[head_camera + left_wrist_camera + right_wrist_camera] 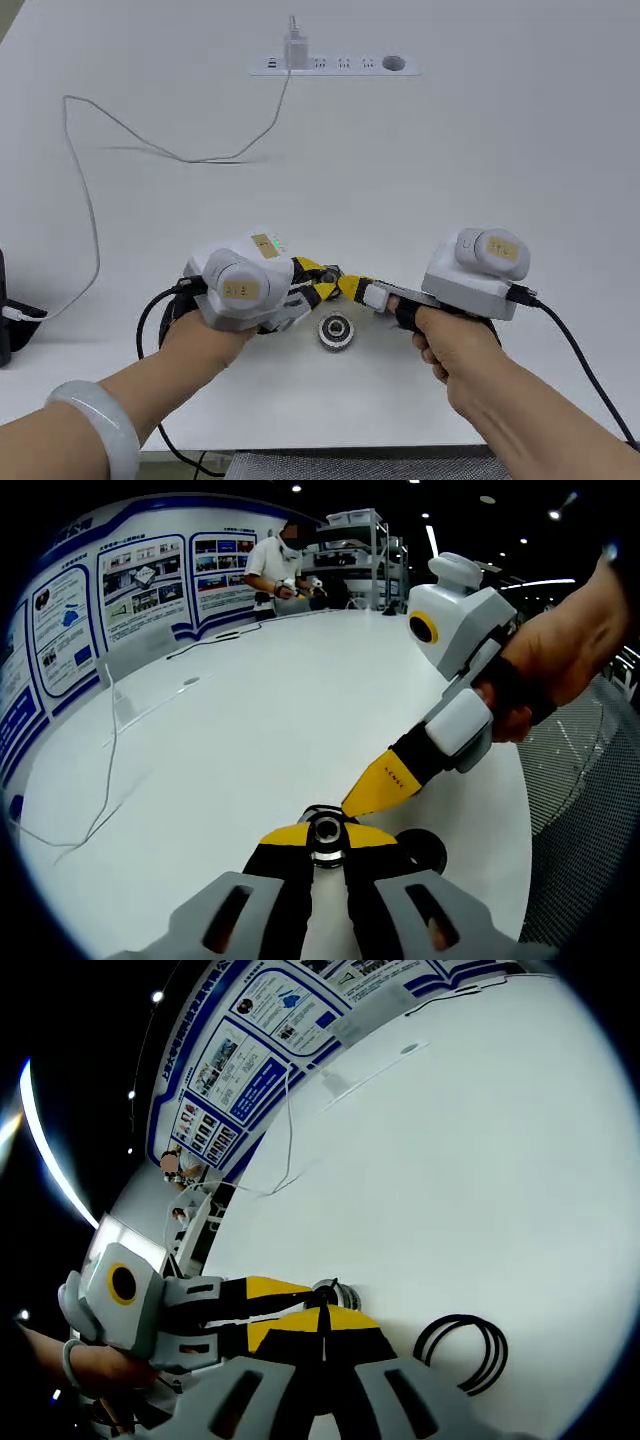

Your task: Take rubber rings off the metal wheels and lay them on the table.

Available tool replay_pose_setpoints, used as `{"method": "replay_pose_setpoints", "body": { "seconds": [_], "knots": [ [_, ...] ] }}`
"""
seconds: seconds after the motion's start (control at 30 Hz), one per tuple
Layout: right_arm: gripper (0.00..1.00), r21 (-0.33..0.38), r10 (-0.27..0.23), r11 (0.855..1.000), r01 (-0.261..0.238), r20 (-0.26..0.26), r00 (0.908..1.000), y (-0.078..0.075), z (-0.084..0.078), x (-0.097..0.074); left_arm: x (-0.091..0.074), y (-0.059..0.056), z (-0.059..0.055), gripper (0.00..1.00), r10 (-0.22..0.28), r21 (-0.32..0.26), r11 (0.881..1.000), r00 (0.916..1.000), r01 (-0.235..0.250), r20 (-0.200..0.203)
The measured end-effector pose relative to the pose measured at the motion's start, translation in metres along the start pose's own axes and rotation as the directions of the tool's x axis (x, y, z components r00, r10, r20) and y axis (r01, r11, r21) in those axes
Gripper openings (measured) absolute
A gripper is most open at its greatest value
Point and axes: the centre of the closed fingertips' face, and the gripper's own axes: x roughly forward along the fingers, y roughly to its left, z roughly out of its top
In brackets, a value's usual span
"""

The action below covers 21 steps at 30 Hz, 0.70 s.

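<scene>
A small metal wheel (326, 829) sits clamped between the yellow-tipped jaws of my left gripper (325, 844), just above the table. My right gripper (362, 798) comes in from the right with its tips shut at the wheel's rim, seemingly pinching its black rubber ring. In the right gripper view the same wheel (326, 1289) shows just past my right gripper (322, 1314), with the left gripper (298, 1296) reaching in from the left. In the head view the left gripper (318, 281) and right gripper (346, 286) meet tip to tip. A second wheel (336, 331) lies on the table below them.
Loose black rubber rings (462, 1350) lie on the white table (400, 180) close to the grippers. A power strip (334, 65) with a charger and a grey cable (85, 190) is at the far side. A dark object (5, 310) stands at the left edge.
</scene>
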Motion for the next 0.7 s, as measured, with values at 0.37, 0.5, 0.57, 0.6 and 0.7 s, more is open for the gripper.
{"method": "replay_pose_setpoints", "body": {
  "seconds": [0.37, 0.5, 0.57, 0.6, 0.7],
  "knots": [
    [0.01, 0.015, 0.016, 1.0, -0.016, 0.001, 0.9999, 0.005, 0.002, 0.002, 0.001, 0.002, 0.0, 0.11, -0.001, -0.011, 1.0, 1.0, 0.001, 0.003],
    [0.01, 0.015, 0.024, 1.0, -0.024, 0.002, 0.9997, 0.007, 0.002, 0.001, 0.0, 0.001, 0.0, 0.11, -0.003, -0.011, 1.0, 1.0, 0.003, 0.005],
    [0.01, 0.017, 0.029, 0.999, -0.029, 0.002, 0.9996, 0.008, 0.002, 0.0, 0.0, 0.001, 0.0, 0.11, -0.004, -0.011, 1.0, 1.0, 0.004, 0.005],
    [0.01, 0.018, 0.031, 0.999, -0.031, 0.002, 0.9995, 0.008, 0.002, 0.0, 0.0, 0.001, 0.0, 0.11, -0.004, -0.011, 1.0, 1.0, 0.004, 0.005],
    [0.01, 0.016, 0.039, 0.999, -0.039, 0.0, 0.9992, 0.01, 0.002, -0.001, 0.0, 0.0, 0.001, 0.11, -0.003, -0.013, 1.0, 1.0, 0.003, 0.006]
  ]
}}
